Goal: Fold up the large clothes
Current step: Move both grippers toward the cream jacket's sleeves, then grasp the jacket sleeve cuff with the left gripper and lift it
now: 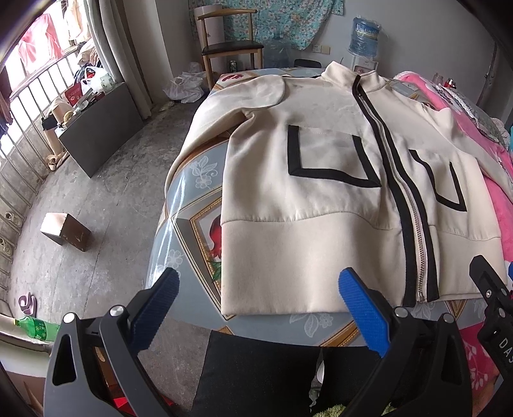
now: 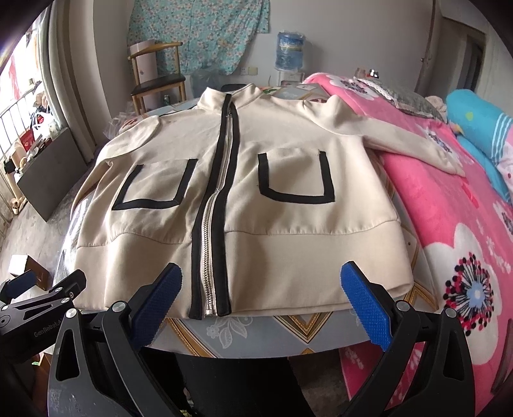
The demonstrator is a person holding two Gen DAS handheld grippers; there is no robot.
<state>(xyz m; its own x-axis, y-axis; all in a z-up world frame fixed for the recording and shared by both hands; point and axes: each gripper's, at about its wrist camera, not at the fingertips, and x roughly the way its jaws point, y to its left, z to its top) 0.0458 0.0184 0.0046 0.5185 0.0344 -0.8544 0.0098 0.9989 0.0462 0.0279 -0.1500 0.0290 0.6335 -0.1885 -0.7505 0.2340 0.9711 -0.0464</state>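
Just beyond both spread pairs of fingers (image 1: 362, 312), empty: cream jacket (image 2: 243, 179) flat on table (image 1: 189, 179).

Wooden chair (image 1: 224, 41) with dark seat against far wall, floral cloth (image 2: 198, 29) hung behind it. Water dispenser (image 1: 364, 45) with blue bottle in corner ahead of me. Pink flowered blanket (image 2: 465, 224) covers bed to my right. Small cardboard box (image 1: 65, 231) on concrete floor to my left; green bottle (image 1: 37, 327) lying near it. Dark cabinet (image 1: 96, 128) near window.
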